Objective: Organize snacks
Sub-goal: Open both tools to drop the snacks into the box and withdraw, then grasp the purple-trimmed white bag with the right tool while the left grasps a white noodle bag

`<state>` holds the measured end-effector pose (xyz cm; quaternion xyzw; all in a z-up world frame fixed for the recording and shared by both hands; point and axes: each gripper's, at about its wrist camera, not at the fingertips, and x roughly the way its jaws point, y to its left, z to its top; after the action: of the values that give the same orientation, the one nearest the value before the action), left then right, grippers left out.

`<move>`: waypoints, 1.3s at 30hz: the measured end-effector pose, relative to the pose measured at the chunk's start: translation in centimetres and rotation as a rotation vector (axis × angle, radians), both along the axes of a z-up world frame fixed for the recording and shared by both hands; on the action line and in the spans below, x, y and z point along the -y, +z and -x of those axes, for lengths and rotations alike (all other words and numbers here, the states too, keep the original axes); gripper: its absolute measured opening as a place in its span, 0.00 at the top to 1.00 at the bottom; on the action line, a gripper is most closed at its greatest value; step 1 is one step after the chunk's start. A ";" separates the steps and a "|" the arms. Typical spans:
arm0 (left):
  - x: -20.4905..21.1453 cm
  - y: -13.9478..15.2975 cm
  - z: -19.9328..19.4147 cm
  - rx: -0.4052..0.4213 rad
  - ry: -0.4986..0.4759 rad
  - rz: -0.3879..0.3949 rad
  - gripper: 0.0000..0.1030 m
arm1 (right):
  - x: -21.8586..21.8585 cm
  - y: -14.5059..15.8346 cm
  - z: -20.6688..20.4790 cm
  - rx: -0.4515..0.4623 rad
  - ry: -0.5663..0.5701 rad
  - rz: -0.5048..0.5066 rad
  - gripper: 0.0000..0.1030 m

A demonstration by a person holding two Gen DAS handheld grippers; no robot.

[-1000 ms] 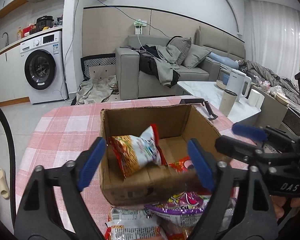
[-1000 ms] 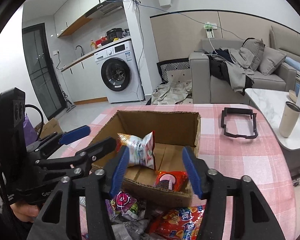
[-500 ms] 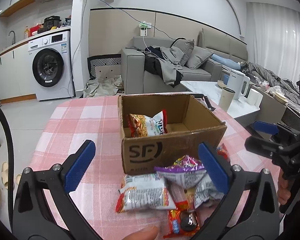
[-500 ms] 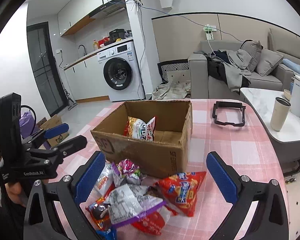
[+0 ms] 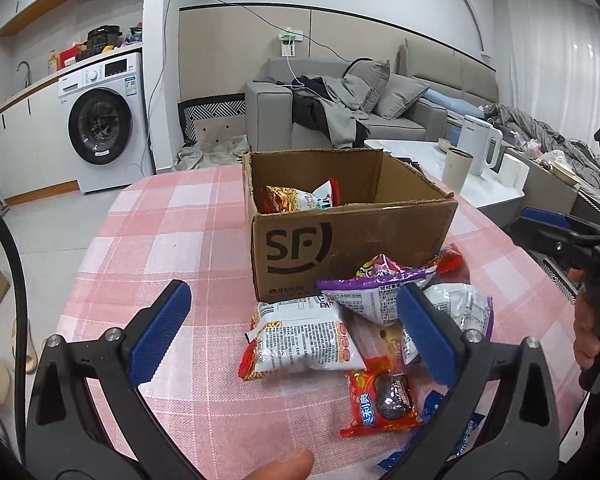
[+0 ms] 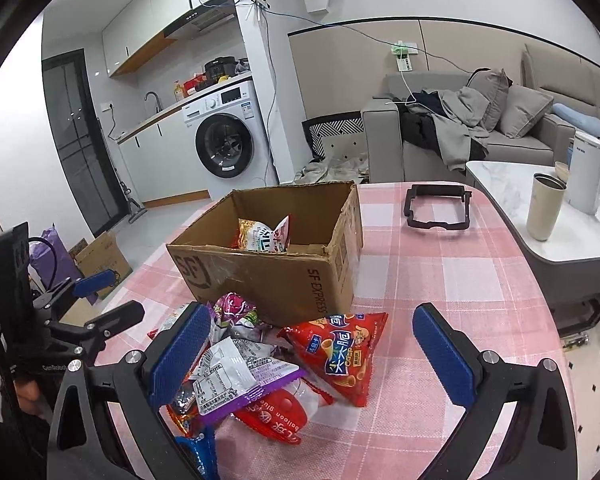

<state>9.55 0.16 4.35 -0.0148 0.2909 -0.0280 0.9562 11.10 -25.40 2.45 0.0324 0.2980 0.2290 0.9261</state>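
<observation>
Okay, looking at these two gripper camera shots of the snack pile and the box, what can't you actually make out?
- Cardboard box floor: left wrist view, the near wall hides it; only one snack bag peeks above.
- Chocolate-picture packet: left wrist view, the left gripper finger covers one edge.
- Blue wrapper: right wrist view, cut off by the bottom edge and the right gripper frame.
- Bottom of the pile: both views, buried under the purple-edged bag.

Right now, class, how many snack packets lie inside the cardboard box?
1 is visible: a red-and-white noodle packet leaning near the far left corner of the cardboard box. The front wall hides part of the floor, so others may lie unseen.
</observation>
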 end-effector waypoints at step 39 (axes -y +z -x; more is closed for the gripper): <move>-1.7 -5.6 -4.6 -0.156 0.015 0.017 0.01 | -6.8 -6.6 -1.0 -0.186 0.202 0.086 0.16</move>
<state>14.10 1.82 -1.24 -0.0271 0.3641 -0.0218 0.9307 12.11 -18.60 -4.10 -0.0164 0.3938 0.3043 0.8672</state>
